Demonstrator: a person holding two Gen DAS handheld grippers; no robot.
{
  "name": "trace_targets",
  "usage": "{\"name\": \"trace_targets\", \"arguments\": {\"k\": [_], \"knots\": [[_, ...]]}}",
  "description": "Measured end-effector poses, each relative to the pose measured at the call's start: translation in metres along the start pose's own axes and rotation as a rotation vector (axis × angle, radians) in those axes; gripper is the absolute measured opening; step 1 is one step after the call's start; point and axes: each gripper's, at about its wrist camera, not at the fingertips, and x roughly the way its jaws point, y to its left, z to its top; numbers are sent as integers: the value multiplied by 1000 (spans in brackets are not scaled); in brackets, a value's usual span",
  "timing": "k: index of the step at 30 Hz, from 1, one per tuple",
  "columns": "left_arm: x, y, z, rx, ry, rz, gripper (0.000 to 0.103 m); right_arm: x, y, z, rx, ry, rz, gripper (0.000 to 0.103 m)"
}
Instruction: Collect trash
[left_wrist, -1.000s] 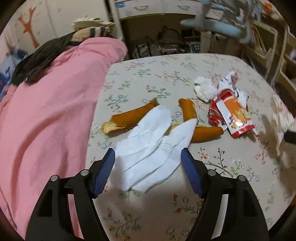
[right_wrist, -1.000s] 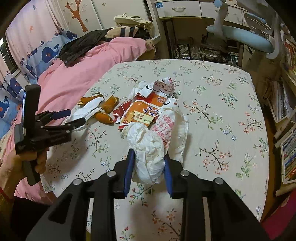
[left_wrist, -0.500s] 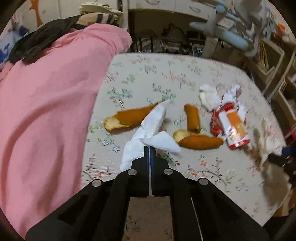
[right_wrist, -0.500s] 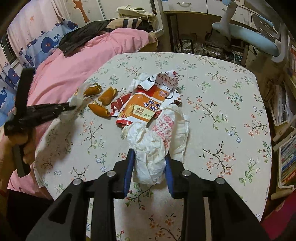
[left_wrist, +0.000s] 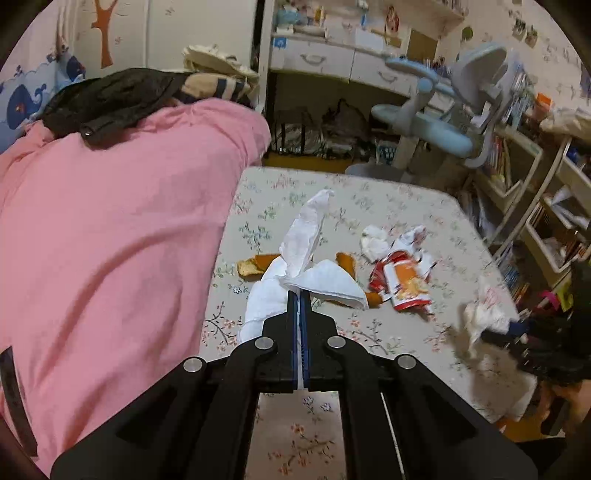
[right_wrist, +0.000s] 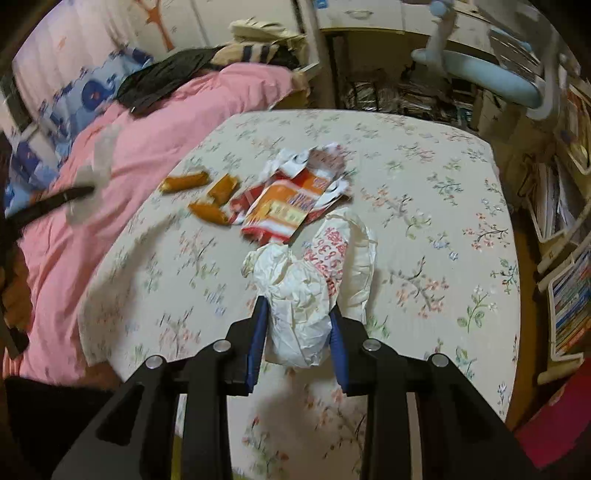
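My left gripper (left_wrist: 299, 295) is shut on a white tissue (left_wrist: 306, 236) and holds it above the floral table (left_wrist: 399, 199). In the right wrist view it shows blurred at far left (right_wrist: 85, 190), over the pink blanket. My right gripper (right_wrist: 297, 306) has a crumpled white plastic bag (right_wrist: 306, 280) with red print between its pads; its jaws are opening and the pads still touch the bag. On the table lie a red and orange snack wrapper (right_wrist: 284, 206), three orange peel pieces (right_wrist: 184, 182) and a small white wad (left_wrist: 373, 240).
A bed under a pink blanket (left_wrist: 110, 221) borders the table's left edge. Beyond the far edge stands a blue desk chair (left_wrist: 436, 129). Shelves of books (left_wrist: 535, 192) run along the right. A person's hand (left_wrist: 576, 398) holds the right gripper.
The left gripper closed on the tissue and lifted it off the table, uncovering the peel pieces. The right gripper's jaws widened slightly around the bag.
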Motion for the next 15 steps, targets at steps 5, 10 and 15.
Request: {"name": "trace_targets", "arguments": {"k": [5,10,15], "knots": [[-20,6,-10,-52,4,-16,2,7,6,-12,-24,58,-6,56],[-29,2,-10,-38,-11,-19,2,-7,3,-20,-2,26,-25,66],[-27,-1,-7,-31,-6,-22,2,-16,3,-28,-6,-1,-37,66]]}}
